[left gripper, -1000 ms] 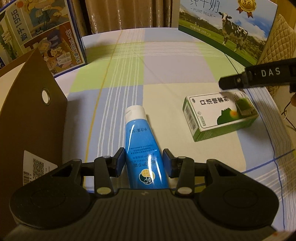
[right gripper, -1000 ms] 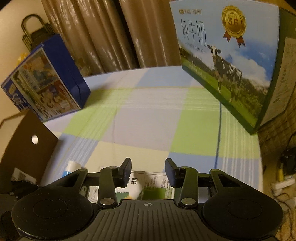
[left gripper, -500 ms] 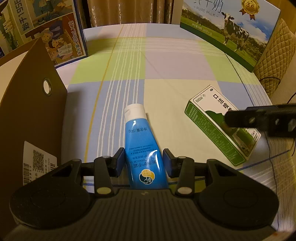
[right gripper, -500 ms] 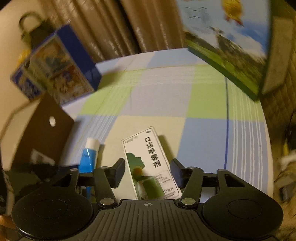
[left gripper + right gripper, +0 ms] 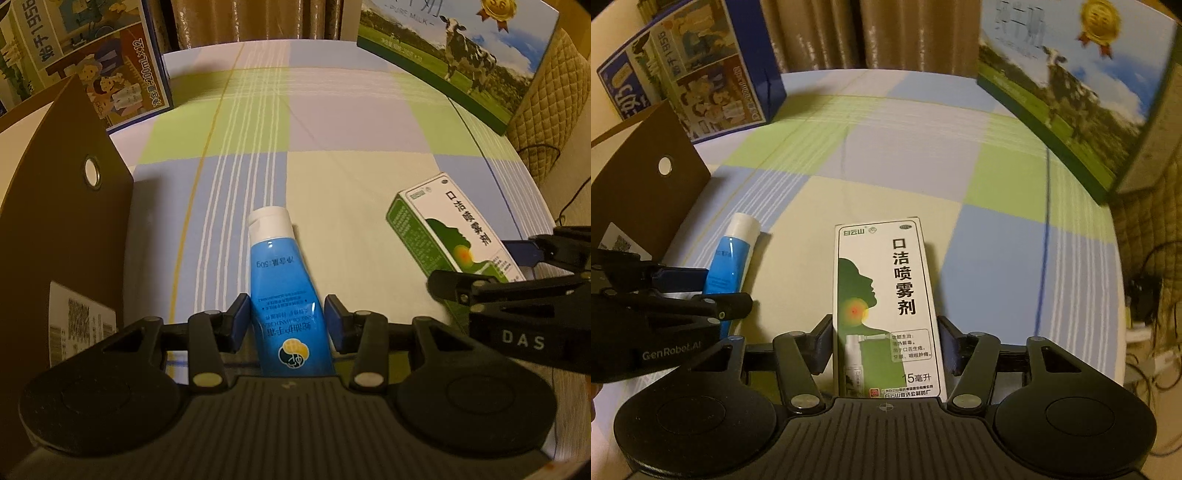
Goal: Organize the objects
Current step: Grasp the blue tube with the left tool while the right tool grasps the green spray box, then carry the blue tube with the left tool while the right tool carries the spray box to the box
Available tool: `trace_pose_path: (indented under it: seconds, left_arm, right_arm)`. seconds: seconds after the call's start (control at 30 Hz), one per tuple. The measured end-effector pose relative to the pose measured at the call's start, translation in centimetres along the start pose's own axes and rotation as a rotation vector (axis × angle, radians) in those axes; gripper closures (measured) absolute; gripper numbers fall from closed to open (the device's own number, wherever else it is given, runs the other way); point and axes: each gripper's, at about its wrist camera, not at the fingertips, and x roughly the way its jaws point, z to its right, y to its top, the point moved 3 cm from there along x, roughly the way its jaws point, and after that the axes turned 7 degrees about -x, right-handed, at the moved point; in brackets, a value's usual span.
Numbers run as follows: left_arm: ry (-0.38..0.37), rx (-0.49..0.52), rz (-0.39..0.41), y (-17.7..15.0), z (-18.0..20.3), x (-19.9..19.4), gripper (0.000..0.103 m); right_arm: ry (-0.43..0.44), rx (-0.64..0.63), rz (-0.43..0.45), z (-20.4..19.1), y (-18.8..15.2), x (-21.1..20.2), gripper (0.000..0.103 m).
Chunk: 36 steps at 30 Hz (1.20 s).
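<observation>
A blue tube (image 5: 284, 273) with a white cap lies lengthways on the checked tablecloth (image 5: 332, 129). My left gripper (image 5: 288, 325) is shut on its lower half, with both blue pads against its sides. To the right is a white-and-green spray box (image 5: 443, 218), which fills the middle of the right wrist view (image 5: 886, 266). My right gripper (image 5: 886, 339) is open, with one finger close along each long side of the box. The same gripper (image 5: 480, 267) shows at the right of the left wrist view. The tube (image 5: 733, 254) and left gripper (image 5: 713, 290) show at the left of the right wrist view.
A brown cardboard panel (image 5: 62, 221) with a round hole stands upright at the left. A blue drink carton (image 5: 92, 62) stands at the back left and a large milk carton (image 5: 454, 55) at the back right. Cables (image 5: 1145, 295) hang off the table's right edge.
My right gripper has come down over the spray box and its fingers have spread wider around it. The box has turned lengthways. The left gripper has kept its hold on the tube.
</observation>
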Motion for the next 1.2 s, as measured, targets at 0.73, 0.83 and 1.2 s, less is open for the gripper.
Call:
trace_pose_path:
  seconds: [0.73, 0.83, 1.2]
  left_arm:
    - [-0.015, 0.124, -0.085, -14.3, -3.8, -9.1, 0.065]
    - [-0.004, 0.124, -0.094, -16.2, -5.0, -10.4, 0.065]
    - [-0.002, -0.004, -0.117, -18.5, -7.8, -11.8, 0.059]
  right_arm:
    - [0.104, -0.041, -0.057, -9.2, -12.2, -8.0, 0.050]
    - [0.128, -0.077, -0.064, -11.0, -13.7, -8.9, 0.050]
    - [0.112, -0.146, -0.071, -14.3, -15.2, -9.3, 0.049]
